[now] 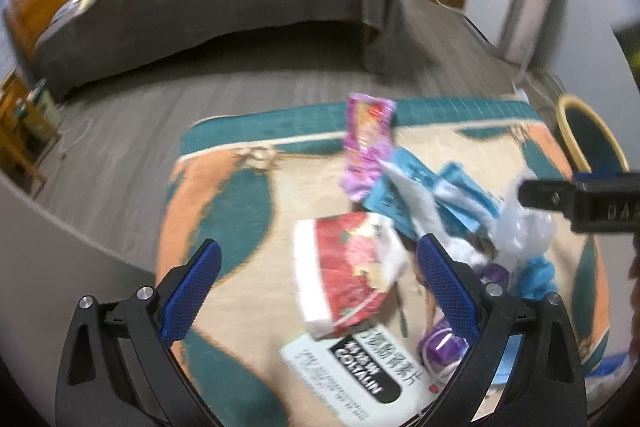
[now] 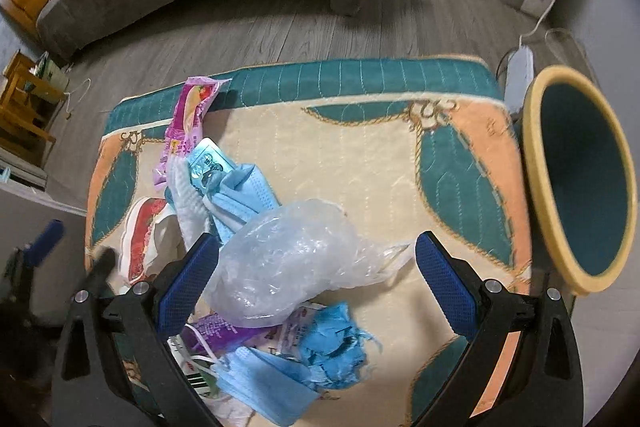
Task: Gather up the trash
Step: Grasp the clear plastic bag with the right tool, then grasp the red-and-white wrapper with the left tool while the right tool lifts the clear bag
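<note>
A crumpled clear plastic bag point(image 2: 288, 259) is seen on the patterned mat point(image 2: 360, 155), amid wrappers and blue masks point(image 2: 244, 195). Both the left gripper point(image 1: 316, 291) and right gripper point(image 2: 316, 287) are spread wide, nothing grasped.

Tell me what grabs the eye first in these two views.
A heap of litter on the patterned mat: a crumpled clear plastic bag between the right gripper's open jaws, and blue face masks behind it. A red-and-white wrapper sits between the left gripper's open jaws. A yellow-rimmed bin stands at the mat's right edge.
</note>
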`<state>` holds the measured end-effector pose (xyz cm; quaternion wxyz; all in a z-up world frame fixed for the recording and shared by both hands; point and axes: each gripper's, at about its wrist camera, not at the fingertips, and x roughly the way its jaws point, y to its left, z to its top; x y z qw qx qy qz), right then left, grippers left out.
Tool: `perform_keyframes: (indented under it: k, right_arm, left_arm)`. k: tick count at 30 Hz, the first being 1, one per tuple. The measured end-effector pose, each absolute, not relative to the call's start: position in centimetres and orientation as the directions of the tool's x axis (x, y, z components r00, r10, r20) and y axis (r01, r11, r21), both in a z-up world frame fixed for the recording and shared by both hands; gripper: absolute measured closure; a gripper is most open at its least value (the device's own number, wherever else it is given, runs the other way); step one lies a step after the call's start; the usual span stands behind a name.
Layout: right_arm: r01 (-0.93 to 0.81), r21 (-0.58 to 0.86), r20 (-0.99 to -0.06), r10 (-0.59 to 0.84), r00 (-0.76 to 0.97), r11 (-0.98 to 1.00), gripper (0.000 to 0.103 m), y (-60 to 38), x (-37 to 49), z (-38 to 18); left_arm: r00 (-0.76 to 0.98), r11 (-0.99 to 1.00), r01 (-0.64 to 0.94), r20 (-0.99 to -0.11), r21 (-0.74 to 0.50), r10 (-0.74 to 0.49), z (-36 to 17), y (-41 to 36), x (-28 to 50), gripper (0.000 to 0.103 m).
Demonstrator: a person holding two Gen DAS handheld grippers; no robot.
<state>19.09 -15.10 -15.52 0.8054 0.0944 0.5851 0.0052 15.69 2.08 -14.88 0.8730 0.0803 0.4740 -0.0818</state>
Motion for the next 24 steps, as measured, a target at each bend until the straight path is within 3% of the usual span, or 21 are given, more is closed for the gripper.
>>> perform_keyframes:
  k: [4, 7, 8, 9, 12, 13, 15, 18, 24]
  right_arm:
    - [0.081, 0.166, -0.947, 0.135, 0.292, 0.983, 0.022, -15.0, 19.4, -16.1]
    - [0.079, 0.196, -0.948, 0.168, 0.269, 0.977, 0.042, -15.3, 19.5, -16.5]
    - [0.079, 0.217, -0.947, 0.190, 0.259, 0.973, 0.052, -15.4, 19.5, -16.7]
    - [0.079, 0.225, -0.947, 0.199, 0.254, 0.971, 0.062, -15.4, 19.5, -16.8]
    - [0.062, 0.226, -0.946, 0.204, 0.252, 0.972, 0.075, -15.4, 19.4, -16.6]
    - [0.053, 0.227, -0.945, 0.206, 0.255, 0.972, 0.076, -15.3, 19.4, -16.5]
    - [0.043, 0.229, -0.943, 0.210, 0.258, 0.973, 0.080, -15.4, 19.3, -16.2]
    - [0.028, 0.233, -0.937, 0.217, 0.273, 0.972, 0.083, -15.7, 19.1, -15.4]
    - [0.021, 0.259, -0.914, 0.238, 0.329, 0.966, 0.085, -16.5, 18.4, -12.8]
  left_arm:
    - [0.506, 0.951, 0.284, -0.862, 0.125, -0.038, -16.7, 0.1, 15.8, 0.008]
    - [0.484, 0.948, 0.298, -0.874, 0.110, -0.051, -17.6, -0.6, 16.1, 0.010]
    - [0.482, 0.947, 0.305, -0.874, 0.105, -0.058, -17.7, -0.8, 16.2, 0.013]
    - [0.474, 0.942, 0.319, -0.878, 0.103, -0.064, -17.8, -1.1, 16.2, 0.022]
    - [0.433, 0.935, 0.337, -0.900, 0.110, -0.050, -18.8, -1.6, 16.6, 0.042]
    - [0.413, 0.933, 0.342, -0.910, 0.114, -0.040, -19.2, -1.7, 16.6, 0.052]
    - [0.415, 0.931, 0.343, -0.910, 0.128, -0.028, -19.2, -1.7, 16.5, 0.057]
    - [0.434, 0.934, 0.338, -0.900, 0.118, -0.043, -18.6, -1.6, 16.3, 0.075]
    - [0.473, 0.940, 0.316, -0.880, 0.126, -0.041, -16.8, -1.0, 16.1, 0.079]
